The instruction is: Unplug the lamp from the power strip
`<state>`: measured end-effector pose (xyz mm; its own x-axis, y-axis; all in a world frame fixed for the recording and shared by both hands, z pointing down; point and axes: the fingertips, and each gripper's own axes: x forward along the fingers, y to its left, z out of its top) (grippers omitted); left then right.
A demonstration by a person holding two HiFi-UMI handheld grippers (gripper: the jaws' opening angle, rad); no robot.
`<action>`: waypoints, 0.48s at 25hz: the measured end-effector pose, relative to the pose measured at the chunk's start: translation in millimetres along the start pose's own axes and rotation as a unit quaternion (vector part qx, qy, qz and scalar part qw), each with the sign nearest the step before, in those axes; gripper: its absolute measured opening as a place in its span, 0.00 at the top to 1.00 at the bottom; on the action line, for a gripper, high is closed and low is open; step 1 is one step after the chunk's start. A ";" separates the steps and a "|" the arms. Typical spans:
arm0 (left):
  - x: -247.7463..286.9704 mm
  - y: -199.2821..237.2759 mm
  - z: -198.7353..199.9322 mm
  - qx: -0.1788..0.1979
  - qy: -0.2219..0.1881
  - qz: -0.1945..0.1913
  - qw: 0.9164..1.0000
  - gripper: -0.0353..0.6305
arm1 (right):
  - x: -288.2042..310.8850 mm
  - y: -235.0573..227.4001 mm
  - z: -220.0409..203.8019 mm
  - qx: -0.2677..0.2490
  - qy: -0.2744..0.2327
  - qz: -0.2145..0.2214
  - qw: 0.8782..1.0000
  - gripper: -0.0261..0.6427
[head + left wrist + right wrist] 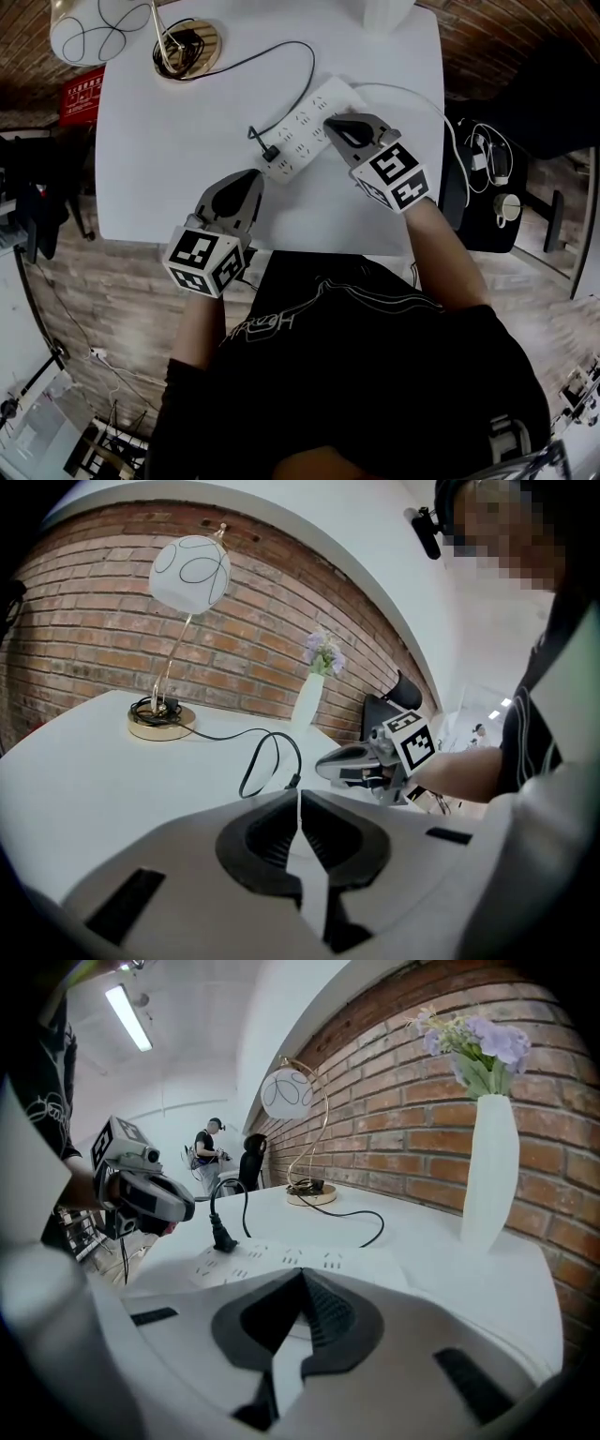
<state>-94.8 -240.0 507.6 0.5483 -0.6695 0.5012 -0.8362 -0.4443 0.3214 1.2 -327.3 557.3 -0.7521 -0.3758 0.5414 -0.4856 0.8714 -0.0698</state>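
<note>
A white power strip (pixel 305 127) lies on the white table (pixel 169 169), with the lamp's black plug (pixel 270 152) standing in its near end. The black cord (pixel 300 52) runs back to the lamp's gold base (pixel 187 47); the white globe shade (pixel 94 28) hangs over the far left corner. My left gripper (pixel 255 175) is shut and empty, just short of the plug (pixel 292 782). My right gripper (pixel 330 122) is shut and empty over the strip's middle (pixel 281 1260). In the right gripper view the plug (pixel 222 1237) stands upright to the left of its jaws.
A white vase with purple flowers (pixel 487 1166) stands at the table's far right by the brick wall. A white cable (pixel 412 94) leaves the strip toward the right edge. A dark chair (pixel 487 178) sits beside the table on the right.
</note>
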 end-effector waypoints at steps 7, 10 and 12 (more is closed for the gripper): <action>21.9 1.5 -5.6 0.086 0.027 -0.017 0.996 0.76 | -0.5 -0.7 -0.1 0.009 -0.004 -0.004 1.000 0.97; 33.5 0.7 -3.7 0.122 0.035 -0.022 0.992 0.74 | -0.1 -1.0 0.1 0.010 -0.005 -0.005 1.000 0.97; 41.3 0.6 -2.6 0.145 0.040 -0.020 0.988 0.73 | -0.5 -1.0 0.0 0.011 -0.006 -0.006 1.000 0.97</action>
<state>-72.6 -266.4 530.5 0.5684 -0.6045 0.5581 -0.7708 -0.6284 0.1044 2.1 -328.0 557.1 -0.7515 -0.3889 0.5329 -0.5036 0.8600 -0.0827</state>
